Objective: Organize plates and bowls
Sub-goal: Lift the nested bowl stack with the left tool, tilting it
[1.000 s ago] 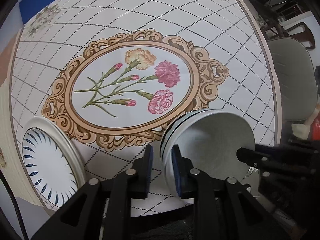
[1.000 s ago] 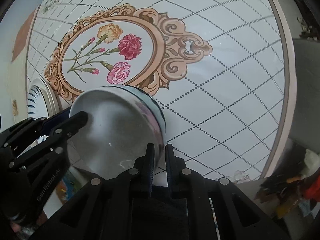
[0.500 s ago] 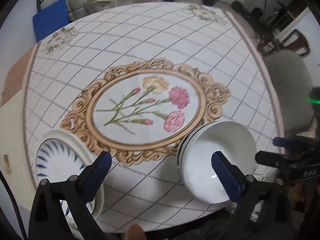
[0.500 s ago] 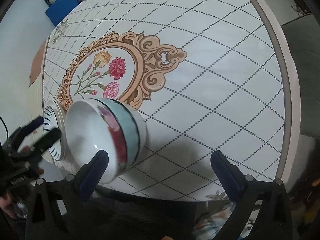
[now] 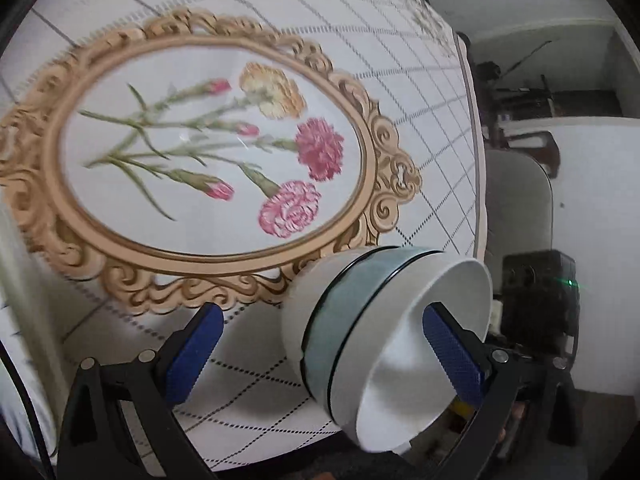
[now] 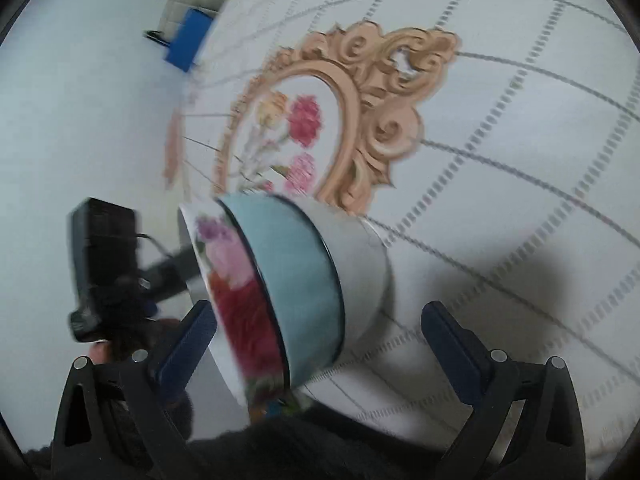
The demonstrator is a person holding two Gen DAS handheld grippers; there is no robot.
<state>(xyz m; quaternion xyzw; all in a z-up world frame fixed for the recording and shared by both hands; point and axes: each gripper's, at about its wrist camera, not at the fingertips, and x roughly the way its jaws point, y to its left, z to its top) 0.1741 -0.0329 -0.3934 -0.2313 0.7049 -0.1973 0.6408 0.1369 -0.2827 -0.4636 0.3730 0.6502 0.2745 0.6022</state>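
A white bowl (image 5: 344, 320) with a pale blue band lies tipped on its side near the front edge of the table (image 5: 400, 60), its mouth facing lower right. My left gripper (image 5: 322, 354) is open wide. Its right finger (image 5: 452, 352) reaches into the bowl's mouth, and the left finger stands apart from the bowl. In the right wrist view the bowl (image 6: 296, 280) shows a red and pink flower pattern inside. My right gripper (image 6: 318, 344) is open wide around it, and no pad presses on it. The left gripper's body (image 6: 104, 272) shows beyond the bowl.
The flowered tablecloth with its oval gold frame (image 5: 372, 168) covers the round table. A grey chair (image 5: 516, 200) stands past the right edge. A blue object (image 6: 188, 40) lies far off beyond the table. The right gripper's dark body (image 5: 540, 292) is close to the bowl.
Both grippers, shut on the bowl's rim a second ago, have opened wide. The bowl has tipped onto its side. Both cameras have sunk closer to the table and turned.
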